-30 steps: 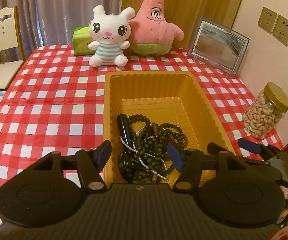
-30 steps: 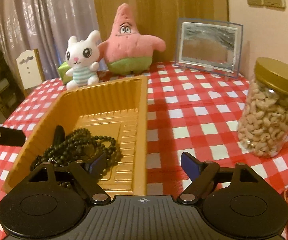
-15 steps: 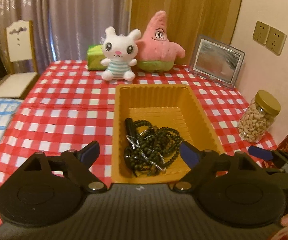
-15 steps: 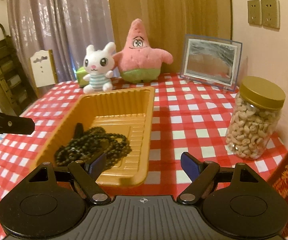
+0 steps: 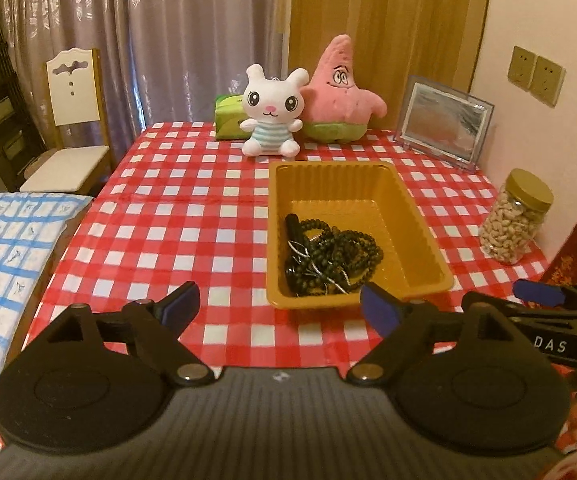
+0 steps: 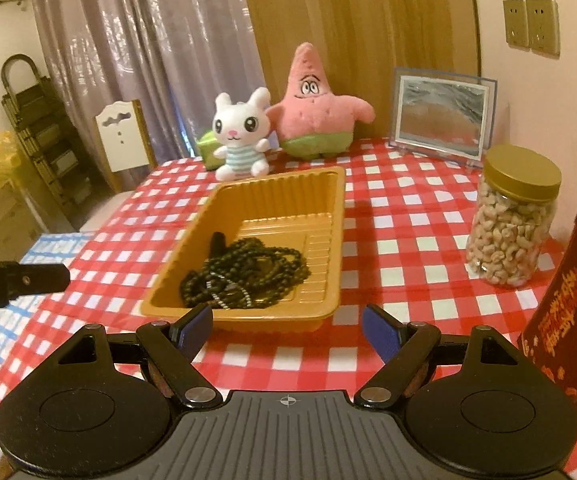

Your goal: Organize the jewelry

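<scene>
An orange plastic tray (image 5: 408, 216) (image 6: 328, 256) stands on the red checked tablecloth. A tangled pile of dark bead necklaces (image 5: 330, 254) (image 6: 248, 270) with a thin silver chain lies in its near end. My left gripper (image 5: 278, 308) is open and empty, held above the table just short of the tray's near rim. My right gripper (image 6: 286, 326) is open and empty, also just short of the tray. The right gripper also shows at the right edge of the left wrist view (image 5: 548, 304).
A white bunny plush (image 5: 272, 116), a pink starfish plush (image 5: 340, 92) and a green box (image 5: 228, 114) stand behind the tray. A picture frame (image 5: 444, 126), a jar of nuts (image 5: 516, 216) and a red box (image 6: 568, 316) are on the right. A chair (image 5: 72, 120) stands at the left.
Both grippers have pulled back and up from the tray. The necklaces lie in the tray as before. The jaws have stayed open.
</scene>
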`<state>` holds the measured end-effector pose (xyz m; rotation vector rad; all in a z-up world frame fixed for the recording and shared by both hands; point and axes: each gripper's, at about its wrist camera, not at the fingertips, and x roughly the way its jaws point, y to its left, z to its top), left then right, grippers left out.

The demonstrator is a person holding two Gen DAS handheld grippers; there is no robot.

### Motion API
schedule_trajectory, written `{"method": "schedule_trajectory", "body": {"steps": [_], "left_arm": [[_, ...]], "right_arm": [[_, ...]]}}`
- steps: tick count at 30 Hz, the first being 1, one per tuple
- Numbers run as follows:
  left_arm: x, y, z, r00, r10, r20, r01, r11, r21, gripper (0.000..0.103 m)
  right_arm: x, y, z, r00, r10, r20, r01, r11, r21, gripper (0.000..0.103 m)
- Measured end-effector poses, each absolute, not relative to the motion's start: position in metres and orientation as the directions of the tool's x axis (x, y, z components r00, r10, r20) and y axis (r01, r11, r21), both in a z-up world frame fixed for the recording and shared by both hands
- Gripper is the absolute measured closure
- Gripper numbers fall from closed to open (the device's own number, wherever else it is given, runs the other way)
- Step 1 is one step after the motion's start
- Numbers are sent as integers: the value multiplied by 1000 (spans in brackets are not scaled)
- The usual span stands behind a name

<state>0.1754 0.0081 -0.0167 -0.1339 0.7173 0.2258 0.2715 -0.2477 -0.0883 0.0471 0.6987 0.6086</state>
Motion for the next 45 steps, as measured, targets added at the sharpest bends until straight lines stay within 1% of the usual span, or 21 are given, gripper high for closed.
{"method": "schedule_trajectory", "body": {"steps": [13, 21, 29, 35, 45], "left_arm": [[101, 15, -12, 732, 91, -675, -195, 978, -79, 17], [34, 25, -11, 721, 109, -685, -204, 977, -59, 17], [-23, 31, -15, 710, 80, -700, -179, 981, -70, 17], [-50, 30, -16, 710, 53, -702, -161, 983, -88, 17], [-65, 23, -19, 707, 44, -706, -156, 983, -95, 17]], "right_arm": [[191, -239, -71, 607, 492, -624, -475, 854, 211, 21], [119, -226, -68, 598, 477, -644, -466, 861, 205, 22], [56, -219, -65, 603, 466, -647, -458, 867, 197, 22], [27, -220, -62, 603, 460, -652, -457, 869, 190, 22], [9, -227, -57, 606, 464, -646, -467, 865, 183, 22]]}}
